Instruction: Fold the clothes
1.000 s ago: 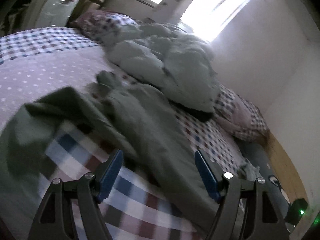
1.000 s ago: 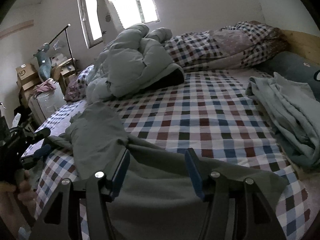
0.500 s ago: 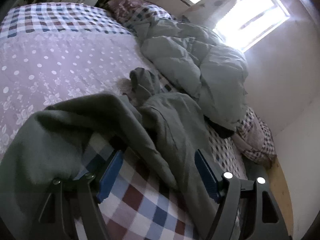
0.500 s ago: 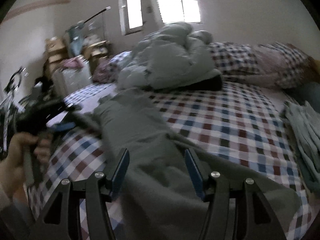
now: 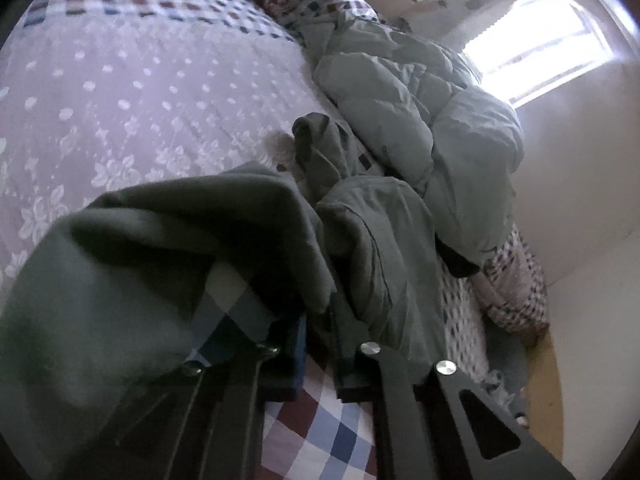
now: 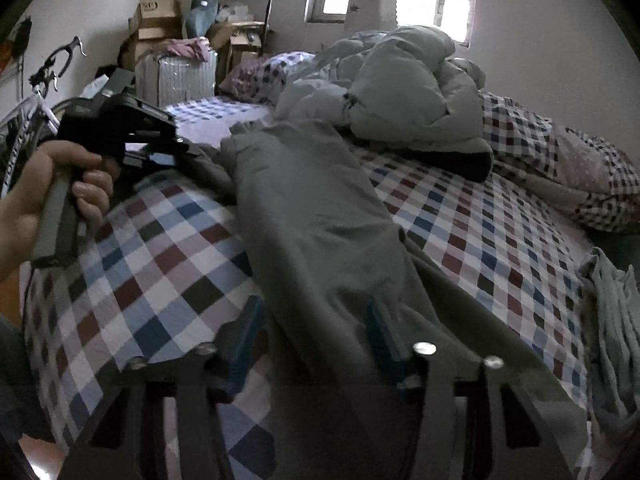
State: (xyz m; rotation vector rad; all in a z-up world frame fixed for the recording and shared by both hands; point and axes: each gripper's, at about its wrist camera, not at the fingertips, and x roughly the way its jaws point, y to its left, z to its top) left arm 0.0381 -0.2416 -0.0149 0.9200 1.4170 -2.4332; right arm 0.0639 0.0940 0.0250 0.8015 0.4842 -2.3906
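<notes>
— That garment [image 6: 320,216], what colour? 
— Dull grey-green. The bedsheet [image 6: 160,264] under it is checked white, blue and maroon.
— And at one o'clock? 
— A pale grey-green duvet [image 6: 404,92]. The blanket [image 5: 140,92] is lilac with white dots and flowers.

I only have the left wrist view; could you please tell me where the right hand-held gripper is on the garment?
Observer: The right hand-held gripper straddles the grey-green garment; its jaws are closing with cloth between them, not yet pinched.
Operator: Thank you. How does the garment lie from there?
Observer: It runs as one long band over the checked sheet towards the rumpled duvet.
Operator: And what stands beyond the bed?
Observer: A pale suitcase, with cardboard boxes behind it.
</notes>
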